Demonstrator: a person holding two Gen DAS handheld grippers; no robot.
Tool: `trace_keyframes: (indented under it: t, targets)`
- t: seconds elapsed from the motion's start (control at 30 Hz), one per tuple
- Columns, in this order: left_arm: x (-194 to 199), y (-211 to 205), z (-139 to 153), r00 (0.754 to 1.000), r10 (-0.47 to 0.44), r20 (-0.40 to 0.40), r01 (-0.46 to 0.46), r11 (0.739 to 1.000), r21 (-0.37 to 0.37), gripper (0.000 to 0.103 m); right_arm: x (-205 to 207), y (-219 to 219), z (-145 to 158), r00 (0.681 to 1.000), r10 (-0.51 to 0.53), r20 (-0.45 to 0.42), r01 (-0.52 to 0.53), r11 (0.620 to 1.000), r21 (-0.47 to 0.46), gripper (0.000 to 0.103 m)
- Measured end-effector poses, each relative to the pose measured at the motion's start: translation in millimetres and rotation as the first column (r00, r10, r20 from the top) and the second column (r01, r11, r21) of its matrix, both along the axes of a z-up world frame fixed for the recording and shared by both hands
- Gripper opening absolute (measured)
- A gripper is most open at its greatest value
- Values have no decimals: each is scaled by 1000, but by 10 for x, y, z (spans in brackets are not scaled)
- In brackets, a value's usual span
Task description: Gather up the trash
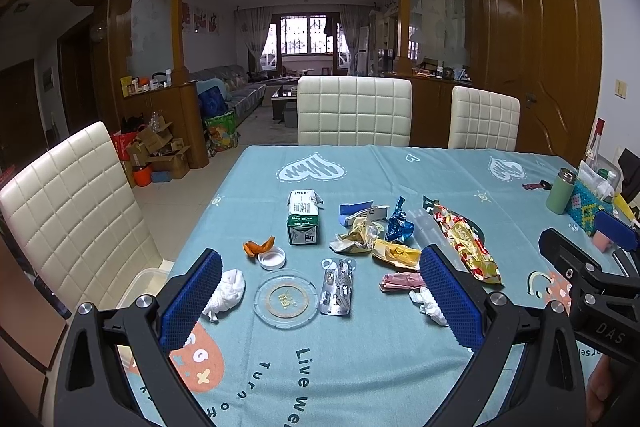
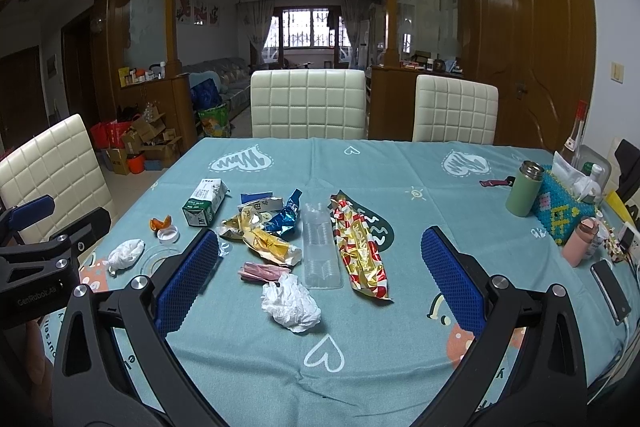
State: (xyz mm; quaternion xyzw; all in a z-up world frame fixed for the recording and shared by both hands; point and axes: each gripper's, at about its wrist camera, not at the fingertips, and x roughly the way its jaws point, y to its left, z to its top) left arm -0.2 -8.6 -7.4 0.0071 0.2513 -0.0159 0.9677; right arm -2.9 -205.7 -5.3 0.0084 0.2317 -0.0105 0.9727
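Observation:
Trash lies scattered on the blue tablecloth (image 2: 360, 347). There is a milk carton (image 1: 303, 223), orange peel (image 1: 258, 247), a white cap (image 1: 272, 258), a crumpled tissue (image 1: 226, 289), a foil blister pack (image 1: 338, 285) and gold wrappers (image 1: 360, 239). A blue foil wrapper (image 2: 286, 215), a clear plastic tray (image 2: 320, 255), a long red-gold wrapper (image 2: 362, 247), a pink wrapper (image 2: 262, 271) and a second tissue (image 2: 292, 303) lie further right. My left gripper (image 1: 320, 259) hovers open near the blister pack. My right gripper (image 2: 320, 235) hovers open behind the second tissue. Neither holds anything.
A glass ashtray (image 1: 286, 297) sits beside the blister pack. At the table's right edge stand a green flask (image 2: 524, 191), a beaded tissue box (image 2: 564, 207), a pink bottle (image 2: 580, 243) and a phone (image 2: 610, 291). White chairs (image 1: 354, 109) ring the table. A clear bin (image 1: 148, 279) sits low at the left.

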Motion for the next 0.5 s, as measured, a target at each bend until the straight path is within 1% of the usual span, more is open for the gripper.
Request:
trace_keyframes:
  t: [0.5]
  targets:
    - [35,34,-41,1000,1,-15,-1,1000,-2,97,6,84,-82,1000,-1,-3,1,1000,0,100]
